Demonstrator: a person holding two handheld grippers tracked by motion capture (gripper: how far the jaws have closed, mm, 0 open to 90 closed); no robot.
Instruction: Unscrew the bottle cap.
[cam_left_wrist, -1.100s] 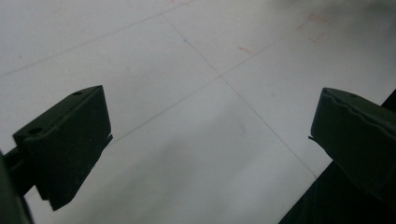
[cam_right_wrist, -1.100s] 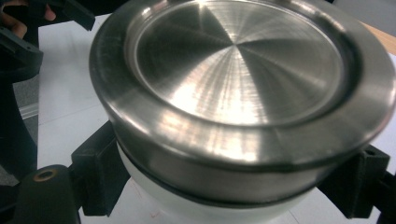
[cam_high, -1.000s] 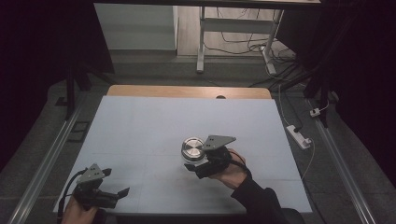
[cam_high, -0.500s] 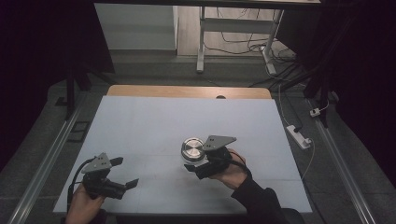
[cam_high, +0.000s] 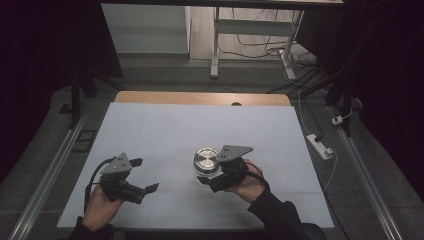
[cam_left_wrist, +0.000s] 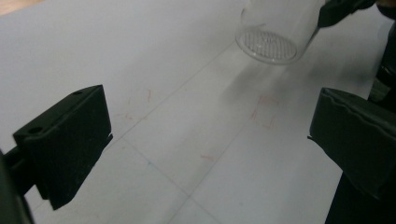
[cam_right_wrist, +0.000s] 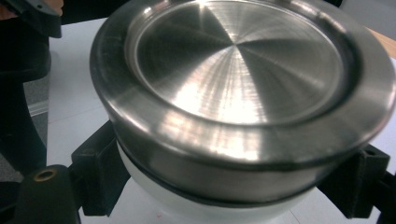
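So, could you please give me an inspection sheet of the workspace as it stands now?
Surface: white table, faint red marks, wooden strip at far edge.
Job's things: clear jar with steel lid, upright on the table.
Clutter: nothing seen.
Grippers: right gripper shut on the jar below the lid; left gripper open, holding nothing, apart from the jar.
Cables: black cable trails from left gripper.
Surroundings: power strip on floor, desk legs beyond, dark room.
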